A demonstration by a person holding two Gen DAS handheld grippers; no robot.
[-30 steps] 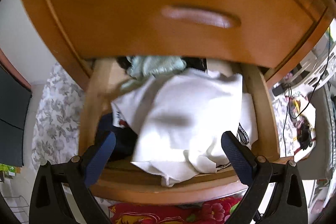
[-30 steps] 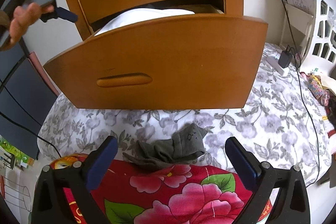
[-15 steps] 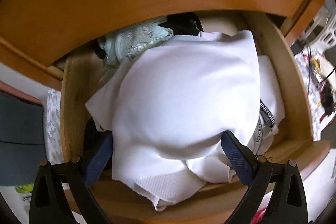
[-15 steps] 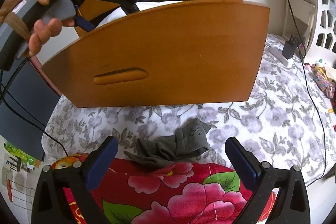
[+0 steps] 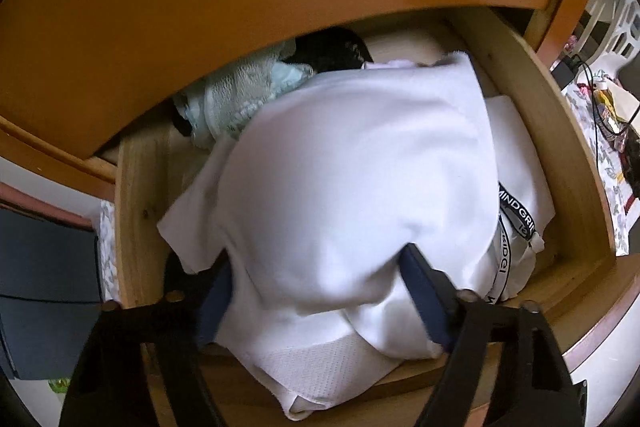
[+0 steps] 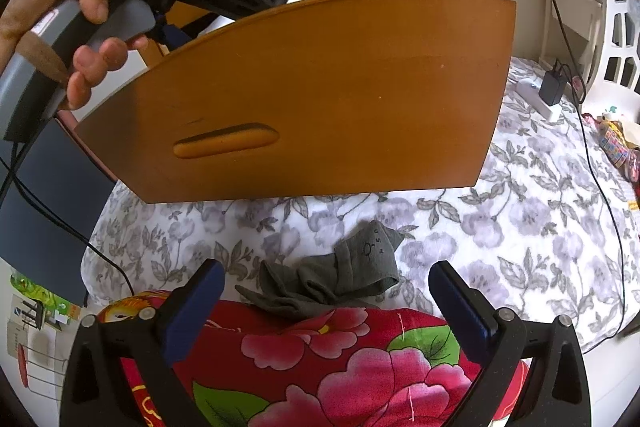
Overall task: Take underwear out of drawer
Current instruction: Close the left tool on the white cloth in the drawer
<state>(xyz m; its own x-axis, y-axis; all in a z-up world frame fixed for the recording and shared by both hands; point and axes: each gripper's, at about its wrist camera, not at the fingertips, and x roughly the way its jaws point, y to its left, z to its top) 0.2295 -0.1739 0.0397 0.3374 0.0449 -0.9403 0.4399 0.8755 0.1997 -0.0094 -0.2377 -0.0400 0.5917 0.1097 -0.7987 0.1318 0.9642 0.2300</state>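
In the left wrist view, a dark blue flat panel [image 5: 44, 291] stands at the far left against a pale wall, and next to it is the open orange-brown wooden drawer [image 5: 136, 211] with pale raw-wood sides. Inside it, a light mint knitted cloth [image 5: 240, 95] and a black garment [image 5: 332, 51] lie at the back, under the closed drawer front above. A big white fabric garment [image 5: 352, 179], which looks like the underwear, fills the middle of the drawer, and a black waistband with white letters [image 5: 516, 211] shows at its right side. The left gripper [image 5: 320, 287] has just been closing, and its blue pads press into the lower bulge of the white garment from both sides, so it is clenched on the cloth. In the right wrist view, a hand [image 6: 80, 27] at the upper left holds the handle of that tool over the drawer. Below the drawer front lies a white bedsheet with grey flowers [image 6: 500, 219], and on it a crumpled grey sock [image 6: 340, 279] beside a red blanket with pink flowers [image 6: 320, 359]. The right gripper [image 6: 324, 303] hangs above the blanket, jaws wide apart with nothing gripped. A black charger [image 6: 554, 87] and white furniture stand at the right
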